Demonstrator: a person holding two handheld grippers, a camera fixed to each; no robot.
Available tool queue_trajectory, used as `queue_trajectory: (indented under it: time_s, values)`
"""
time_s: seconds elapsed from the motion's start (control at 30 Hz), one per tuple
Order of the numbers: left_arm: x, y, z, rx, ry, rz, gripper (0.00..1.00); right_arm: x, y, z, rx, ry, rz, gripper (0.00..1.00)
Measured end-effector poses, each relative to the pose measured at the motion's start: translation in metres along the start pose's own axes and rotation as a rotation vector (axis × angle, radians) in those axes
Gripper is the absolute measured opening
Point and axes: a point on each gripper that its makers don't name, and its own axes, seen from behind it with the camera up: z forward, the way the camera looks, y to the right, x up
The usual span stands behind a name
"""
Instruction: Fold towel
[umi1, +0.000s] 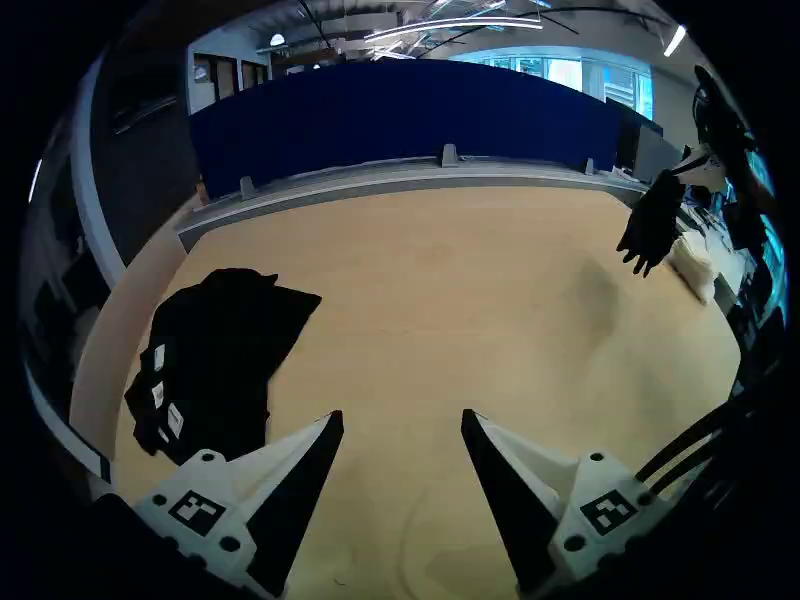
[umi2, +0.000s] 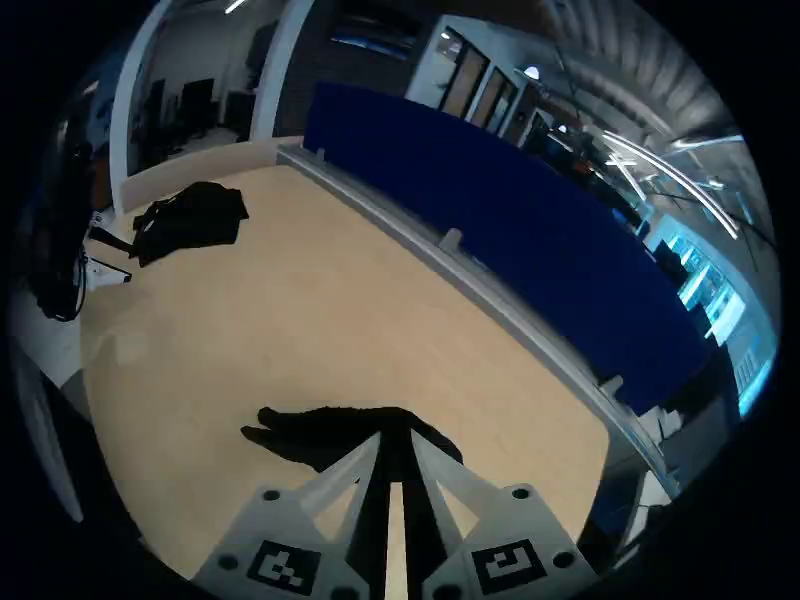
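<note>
In the right gripper view, my right gripper (umi2: 395, 437) has its fingers drawn close together on a black towel (umi2: 345, 432), which spreads out just past the tips above the wooden table (umi2: 300, 310). The left gripper view shows that same towel (umi1: 648, 222) dangling above the table's right side, far from my left gripper. My left gripper (umi1: 400, 422) is open low over the table (umi1: 450, 290), with nothing between its fingers. A pile of black cloth (umi1: 215, 355) with small white tags lies just to its left, and appears far off at the left in the right gripper view (umi2: 190, 220).
A blue partition (umi1: 400, 110) on a grey rail runs along the table's far edge. A white bundle (umi1: 695, 265) rests near the right edge. Bare wood stretches between the pile and the hanging towel. Office furniture stands beyond the table.
</note>
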Motion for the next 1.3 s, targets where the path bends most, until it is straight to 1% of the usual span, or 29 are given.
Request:
queue_trajectory:
  time_s: [0.2,0.33,0.53,0.7,0.9,1.0,1.13,1.3]
  values:
    - [0.005,0.009,0.005,0.010,-0.014,0.006,0.87,-0.037,0.064,-0.019,-0.045,-0.029,0.026,0.06]
    - [0.006,0.014,0.009,0.018,-0.026,0.017,0.87,-0.062,0.105,-0.030,-0.069,-0.053,0.030,0.06]
    - [0.010,0.025,0.012,0.026,-0.038,0.027,0.87,-0.095,0.153,-0.044,-0.094,-0.083,0.037,0.06]
    - [0.012,0.033,0.012,0.030,-0.046,0.023,0.87,-0.120,0.186,-0.056,-0.112,-0.109,0.036,0.06]
    - [0.013,0.036,0.010,0.038,-0.052,0.027,0.87,-0.140,0.227,-0.068,-0.150,-0.134,0.028,0.06]
    - [0.014,0.036,0.009,0.043,-0.057,0.036,0.87,-0.144,0.246,-0.070,-0.168,-0.137,0.038,0.06]
    - [0.016,0.035,0.007,0.048,-0.059,0.045,0.87,-0.146,0.266,-0.074,-0.188,-0.135,0.052,0.06]
    - [0.017,0.035,0.006,0.051,-0.059,0.048,0.87,-0.152,0.282,-0.077,-0.206,-0.148,0.060,0.06]
